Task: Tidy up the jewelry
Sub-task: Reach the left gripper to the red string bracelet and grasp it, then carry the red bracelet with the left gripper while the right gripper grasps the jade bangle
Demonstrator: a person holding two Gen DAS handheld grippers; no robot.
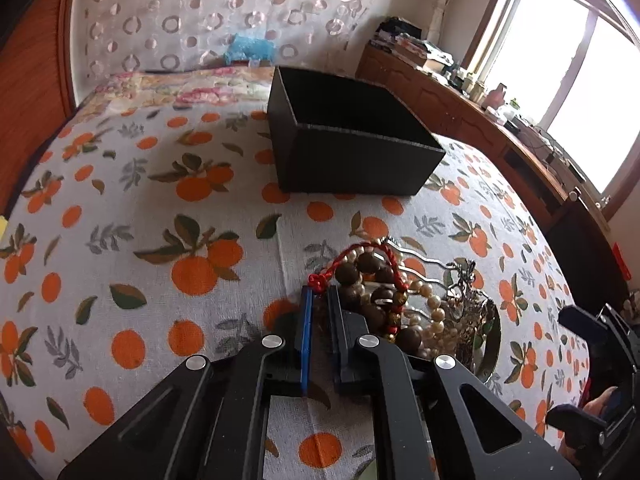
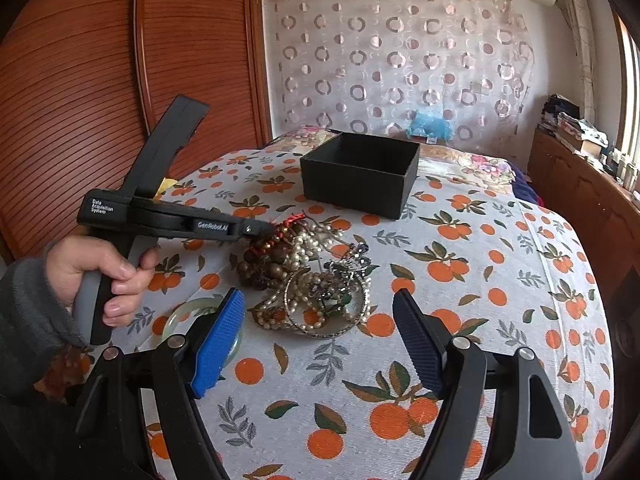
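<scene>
A tangled pile of jewelry [image 2: 312, 280] lies on the orange-print cloth: brown wooden beads [image 1: 360, 272], a red cord bracelet [image 1: 320, 278], pearl strands [image 1: 434, 308] and a silver bangle [image 2: 332, 330]. My left gripper [image 1: 320, 292] has its jaws nearly closed at the pile's left edge, by the red cord's knot; the left gripper's tip also shows in the right wrist view [image 2: 272, 230]. I cannot tell whether it pinches anything. My right gripper [image 2: 320, 320] is open wide, hovering just short of the pile. An open black box [image 1: 352, 144] stands beyond the pile; it also shows in the right wrist view [image 2: 360, 172].
A pale green jade bangle [image 2: 180, 316] lies left of the pile, partly behind my right gripper's blue finger [image 2: 220, 340]. A wooden wardrobe [image 2: 120, 80] stands left; a wooden sideboard [image 1: 480, 120] with clutter runs along the right under a window.
</scene>
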